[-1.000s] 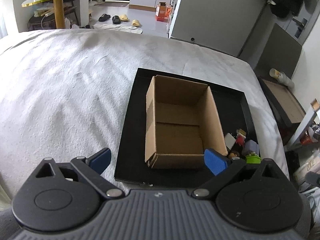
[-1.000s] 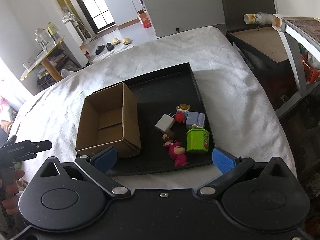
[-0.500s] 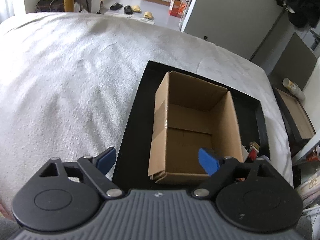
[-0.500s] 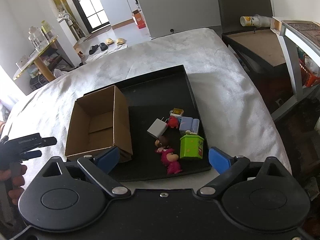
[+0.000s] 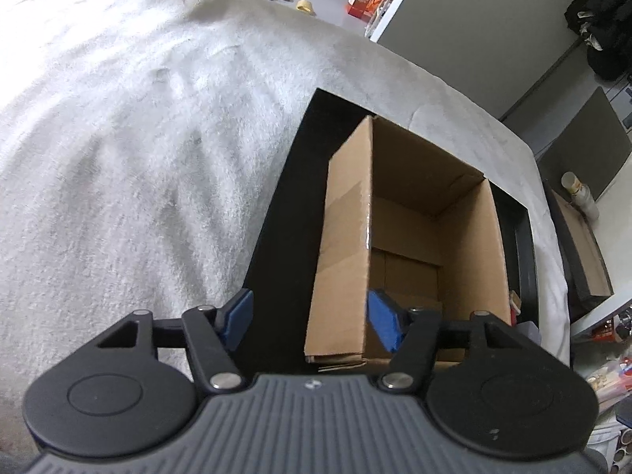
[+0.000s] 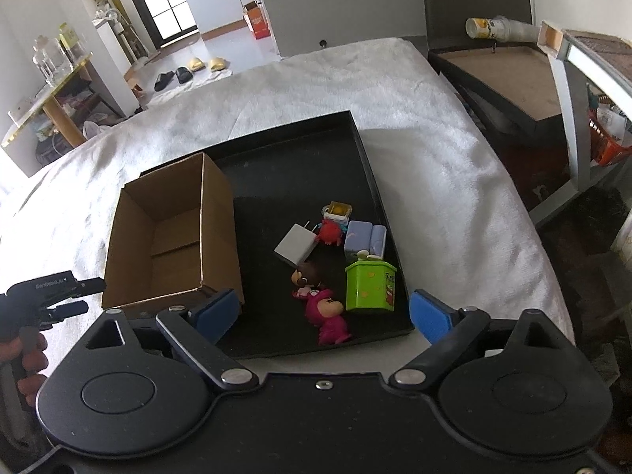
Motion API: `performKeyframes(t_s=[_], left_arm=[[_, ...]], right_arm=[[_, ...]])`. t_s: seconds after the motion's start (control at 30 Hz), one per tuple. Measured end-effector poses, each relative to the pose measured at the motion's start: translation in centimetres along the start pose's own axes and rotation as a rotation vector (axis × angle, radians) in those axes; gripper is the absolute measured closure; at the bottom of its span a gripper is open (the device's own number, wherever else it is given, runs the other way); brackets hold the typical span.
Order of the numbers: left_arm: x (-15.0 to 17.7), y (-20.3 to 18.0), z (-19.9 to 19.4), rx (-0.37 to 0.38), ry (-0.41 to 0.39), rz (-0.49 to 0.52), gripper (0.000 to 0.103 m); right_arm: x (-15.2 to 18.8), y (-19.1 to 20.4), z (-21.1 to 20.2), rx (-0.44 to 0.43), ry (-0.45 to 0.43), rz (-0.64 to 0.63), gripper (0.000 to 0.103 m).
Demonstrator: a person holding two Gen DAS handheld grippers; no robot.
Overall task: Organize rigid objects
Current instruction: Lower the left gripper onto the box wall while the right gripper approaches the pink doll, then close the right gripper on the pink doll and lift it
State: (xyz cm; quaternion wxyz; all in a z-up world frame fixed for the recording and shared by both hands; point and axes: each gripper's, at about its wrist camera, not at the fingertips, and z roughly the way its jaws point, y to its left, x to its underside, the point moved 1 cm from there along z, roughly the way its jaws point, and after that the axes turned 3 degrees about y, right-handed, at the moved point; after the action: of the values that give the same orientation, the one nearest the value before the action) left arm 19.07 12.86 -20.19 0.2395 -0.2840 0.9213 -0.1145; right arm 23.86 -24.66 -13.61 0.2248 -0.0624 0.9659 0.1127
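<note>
An open, empty cardboard box (image 5: pixel 407 245) (image 6: pixel 173 233) stands on the left part of a black tray (image 6: pixel 300 166) (image 5: pixel 284 205) on a white cloth. My left gripper (image 5: pixel 310 318) is open and straddles the box's left wall, one blue pad outside, one inside. It also shows at the left edge of the right wrist view (image 6: pixel 51 296). My right gripper (image 6: pixel 324 312) is open and empty above the tray's near edge. Beyond it lie a green box (image 6: pixel 369 286), two pink figurines (image 6: pixel 326 312), a white charger (image 6: pixel 295 245), a red toy (image 6: pixel 330 231), a lilac block (image 6: pixel 365 239) and a yellow-topped item (image 6: pixel 337 211).
The white cloth (image 5: pixel 138 150) covers a bed-like surface. A dark tray with a brown bottom (image 6: pixel 509 75) and a lying cup stack (image 6: pixel 497 27) sit to the right. A shelf with a red basket (image 6: pixel 608 138) stands at far right.
My left gripper moved forward and down to the box, and now straddles its left wall. My right gripper shifted slightly closer to the toys and stays open.
</note>
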Motion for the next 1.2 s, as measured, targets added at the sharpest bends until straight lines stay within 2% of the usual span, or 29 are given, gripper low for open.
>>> performKeyframes(t_s=[0.2,0.37,0.57,0.7,0.8,0.87,0.97,1.2], left_arm=[[-0.1,0.4,0.9,0.027,0.007,-0.002,0.041],[-0.4,0.8,1.2,0.040,0.010,-0.011,0.041],[-0.5,1.1,2.1,0.046,0.028,-0.011,0.042],[-0.6,1.1,2.7,0.060,0.041,-0.009,0.051],[-0.5,1.0,2.9,0.067,0.038,-0.001,0.064],[-0.5,1.0,2.9,0.075,0.036,0.000,0.075],[-0.6,1.1,2.9,0.076,0.026,-0.006,0.081],[-0.6,1.1,2.7,0.075,0.020,-0.015,0.081]], right_arm=[[-0.6,0.4,2.3,-0.006,0.057,0.022,0.020],[-0.9,0.9,4.8,-0.018,0.119,0.045,0.031],[-1.0,1.3,7.7,0.000,0.179,0.045,0.033],[-0.8,1.3,9.2,0.003,0.217,0.057,0.035],[-0.8,1.3,10.2,0.003,0.235,0.067,0.036],[-0.7,1.2,10.9,-0.009,0.252,0.080,0.041],[-0.7,0.8,12.1,-0.020,0.291,0.102,0.050],[-0.5,0.4,13.7,0.021,0.326,0.099,0.050]])
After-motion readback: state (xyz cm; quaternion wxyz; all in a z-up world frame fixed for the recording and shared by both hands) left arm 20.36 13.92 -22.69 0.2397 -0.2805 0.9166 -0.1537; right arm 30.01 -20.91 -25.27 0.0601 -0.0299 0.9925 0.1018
